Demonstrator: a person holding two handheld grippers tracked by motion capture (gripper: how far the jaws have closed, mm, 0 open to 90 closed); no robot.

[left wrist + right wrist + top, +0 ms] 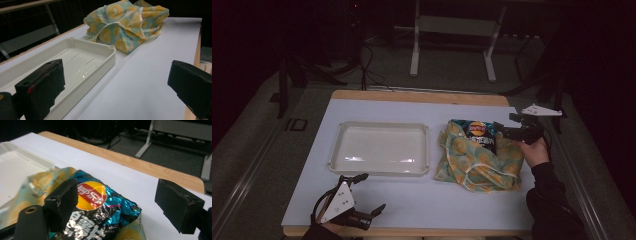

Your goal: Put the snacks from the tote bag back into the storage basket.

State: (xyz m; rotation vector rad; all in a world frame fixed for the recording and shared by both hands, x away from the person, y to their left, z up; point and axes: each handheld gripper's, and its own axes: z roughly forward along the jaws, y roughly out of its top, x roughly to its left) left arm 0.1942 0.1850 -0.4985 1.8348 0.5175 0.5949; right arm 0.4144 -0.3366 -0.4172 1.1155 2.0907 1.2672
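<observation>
- Toward the right edge of the tabletop (422,202), a chip bag (479,135) lies half out of a lemon-print cloth bag (477,162); its glossy blue-and-black foil with the red and yellow logo pokes from the cloth's far end, as the right gripper view shows (100,207).
- My judgement of the chip bag: light, puffed with air, slick and crinkly, with brittle contents. A hard squeeze on the belly would likely crush the chips or let the foil slide out. The flat crimped seam at its exposed top edge looks like the safest place to pinch.
- The cloth bag is soft and limp, rumpled in folds with a pale cord lying across it near the front (127,27). It will probably drag along with the foil unless it is pinned down.
- The right gripper (504,131) hangs at the far end of the chip bag, jaws spread wide and grasping nothing. In the right gripper view one jaw sits over the logo and the other stands over bare tabletop; I cannot tell whether either pad touches the foil.
- A cream plastic tray (337,150) sits just beside the cloth bag, left of it, about mid-tabletop, with nothing inside.
- The left gripper (364,192) rests near the front-left corner, just in front of the tray, its jaws released and wide apart.
</observation>
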